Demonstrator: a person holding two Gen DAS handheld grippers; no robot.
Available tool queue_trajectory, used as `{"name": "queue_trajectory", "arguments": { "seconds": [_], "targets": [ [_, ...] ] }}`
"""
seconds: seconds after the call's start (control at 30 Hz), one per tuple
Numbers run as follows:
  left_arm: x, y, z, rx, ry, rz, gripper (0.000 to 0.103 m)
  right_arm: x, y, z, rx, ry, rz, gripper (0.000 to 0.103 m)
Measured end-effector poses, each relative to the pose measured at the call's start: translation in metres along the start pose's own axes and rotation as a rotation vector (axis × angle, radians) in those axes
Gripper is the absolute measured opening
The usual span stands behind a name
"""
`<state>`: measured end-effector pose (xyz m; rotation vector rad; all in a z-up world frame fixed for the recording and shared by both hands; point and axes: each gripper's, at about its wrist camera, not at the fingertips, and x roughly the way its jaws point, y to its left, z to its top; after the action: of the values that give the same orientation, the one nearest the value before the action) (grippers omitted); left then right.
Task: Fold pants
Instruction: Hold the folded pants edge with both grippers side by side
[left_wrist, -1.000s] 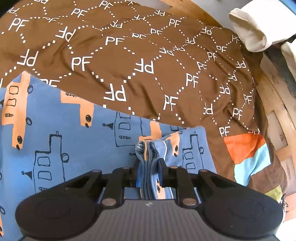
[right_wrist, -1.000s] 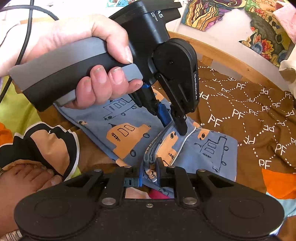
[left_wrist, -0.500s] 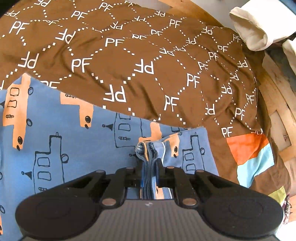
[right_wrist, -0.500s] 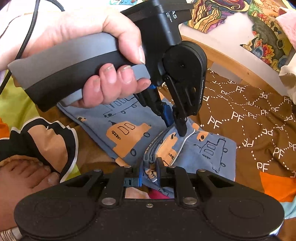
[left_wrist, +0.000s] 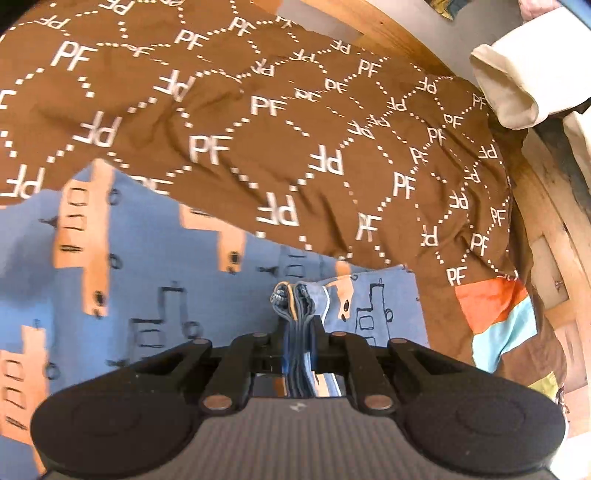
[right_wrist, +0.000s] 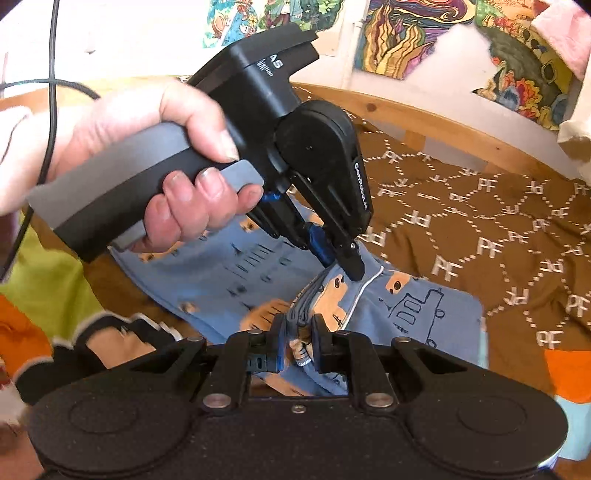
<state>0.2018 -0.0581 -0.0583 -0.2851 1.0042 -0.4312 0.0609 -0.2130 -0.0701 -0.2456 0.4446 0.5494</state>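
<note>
Left wrist view: our left tongs (left_wrist: 299, 332), having just been closing, are pinching a bunched stack of the blue pants (left_wrist: 155, 291), which are lying on the brown bedspread (left_wrist: 277, 147), gathering layers for the fold. Right wrist view: our right tongs (right_wrist: 297, 332) are clamping the same bunched edge nearby. We're seeing no containers.

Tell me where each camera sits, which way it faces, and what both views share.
Left wrist view: sits on the left gripper, looking down along its fingers at the blue pants on the brown bedspread; only that gripper, shut on bunched pants cloth, shows.
Right wrist view: sits on the right gripper, shut on the pants edge, facing the bed frame and wall pictures; the person's hand holding the left gripper shows.
Shared: pants, bedspread, left gripper.
</note>
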Motion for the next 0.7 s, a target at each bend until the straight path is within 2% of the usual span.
{"name": "queue_trajectory", "arguments": {
  "seconds": [0.7],
  "targets": [
    [-0.044,0.065,-0.007,0.003,-0.047,0.085,0.011,0.038,0.051,0.028,0.037,-0.006,0.164,0.015]
  ]
}}
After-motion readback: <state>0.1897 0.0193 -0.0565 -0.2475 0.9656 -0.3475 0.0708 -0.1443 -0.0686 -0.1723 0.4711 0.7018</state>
